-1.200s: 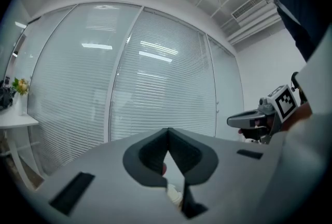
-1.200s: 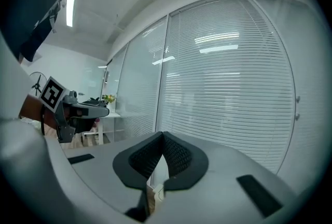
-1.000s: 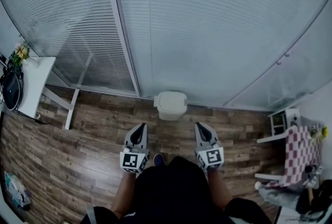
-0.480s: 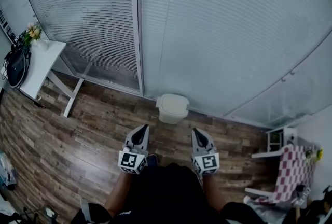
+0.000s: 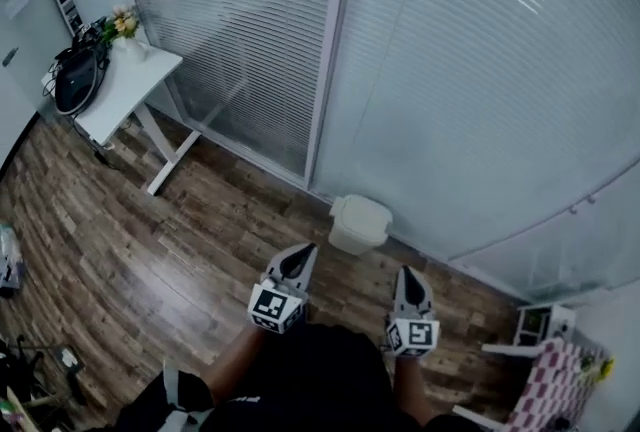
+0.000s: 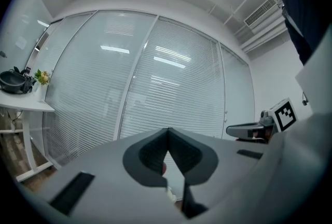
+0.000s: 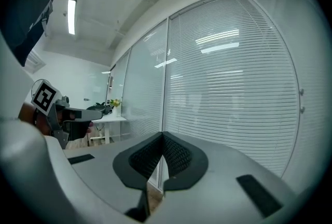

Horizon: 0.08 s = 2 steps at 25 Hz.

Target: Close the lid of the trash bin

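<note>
Head view print is limited to one black-and-white square marker on each claw's cube. A wood-plank floor (image 5: pixel 150 250) is seen bounded by a curved glass wall (image 5: pixel 450 70) lined with horizontal blinds, and one white surface (image 5: pixel 125 90) at the upper left is loaded with one bunch of flowers (image 5: pixel 122 23) and one dark round object (image 5: pixel 75 80). One pale trash bin (image 5: pixel 360 223), lid down, is set on the floor against the glass just ahead of the two claws; the left claw (image 5: pixel 300 253) and right claw (image 5: pixel 408 272) are each pressed together, with nothing pinched.
</note>
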{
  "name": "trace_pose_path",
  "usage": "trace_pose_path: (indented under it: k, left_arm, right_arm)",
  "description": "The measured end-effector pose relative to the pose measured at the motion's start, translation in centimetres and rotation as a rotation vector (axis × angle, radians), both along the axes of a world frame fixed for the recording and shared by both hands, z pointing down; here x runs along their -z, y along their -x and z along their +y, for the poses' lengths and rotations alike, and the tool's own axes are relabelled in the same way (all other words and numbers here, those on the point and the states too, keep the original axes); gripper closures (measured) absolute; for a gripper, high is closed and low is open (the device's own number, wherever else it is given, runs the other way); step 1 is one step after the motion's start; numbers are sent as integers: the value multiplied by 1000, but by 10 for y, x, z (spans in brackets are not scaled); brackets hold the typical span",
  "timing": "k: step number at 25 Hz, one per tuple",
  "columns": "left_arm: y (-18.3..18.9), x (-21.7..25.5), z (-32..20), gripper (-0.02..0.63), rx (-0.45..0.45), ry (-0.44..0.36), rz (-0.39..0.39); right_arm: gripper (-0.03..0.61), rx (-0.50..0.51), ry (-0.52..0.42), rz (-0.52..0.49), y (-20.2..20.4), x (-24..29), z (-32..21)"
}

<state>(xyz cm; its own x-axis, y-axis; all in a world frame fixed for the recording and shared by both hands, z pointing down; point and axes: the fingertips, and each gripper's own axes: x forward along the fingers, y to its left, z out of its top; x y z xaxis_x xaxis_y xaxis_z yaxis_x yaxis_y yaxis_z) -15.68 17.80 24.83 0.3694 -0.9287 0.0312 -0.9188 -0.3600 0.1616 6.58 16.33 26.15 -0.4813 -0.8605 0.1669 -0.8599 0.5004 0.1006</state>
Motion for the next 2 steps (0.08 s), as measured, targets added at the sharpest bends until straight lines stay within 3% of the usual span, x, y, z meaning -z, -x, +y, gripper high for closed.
trace_pose_path:
  k: [2]
  left_arm:
    - [-13, 2, -4, 606, -54, -13, 4]
  right_arm:
    - [575, -49, -20, -15, -15, 9, 6]
